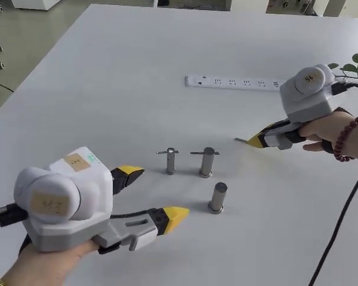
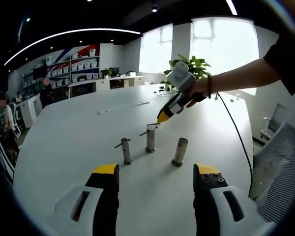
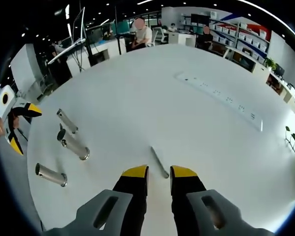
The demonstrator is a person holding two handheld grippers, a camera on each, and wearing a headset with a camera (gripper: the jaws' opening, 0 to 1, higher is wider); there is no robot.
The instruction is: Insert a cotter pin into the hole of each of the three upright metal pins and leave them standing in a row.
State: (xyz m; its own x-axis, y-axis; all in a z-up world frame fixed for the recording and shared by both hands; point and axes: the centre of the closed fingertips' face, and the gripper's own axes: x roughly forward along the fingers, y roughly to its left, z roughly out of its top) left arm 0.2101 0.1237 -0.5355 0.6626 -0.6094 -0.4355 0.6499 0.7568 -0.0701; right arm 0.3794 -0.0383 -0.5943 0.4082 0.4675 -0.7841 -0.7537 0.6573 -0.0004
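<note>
table [image 1: 107, 89]: big white one, we've got everything on or over it.
left gripper [image 1: 157, 192]: 8 o'clock in the head view, jaws spread wide, nothing between them.
right gripper [image 1: 255, 141]: 2 o'clock, jaws narrow, pinching the loose cotter pin [image 1: 241, 140].
power strip [image 1: 232, 82]: flat at 12 o'clock, well behind the pins.
left pin [image 1: 170, 162], middle pin [image 1: 207, 163]: upright, side by side, each with a cotter pin crosswise near the top.
bare pin [image 1: 218, 197]: upright, 5 o'clock from the middle pin.
loose cotter pin: pokes toward 9 o'clock, we see it 3 o'clock of the middle pin.
</note>
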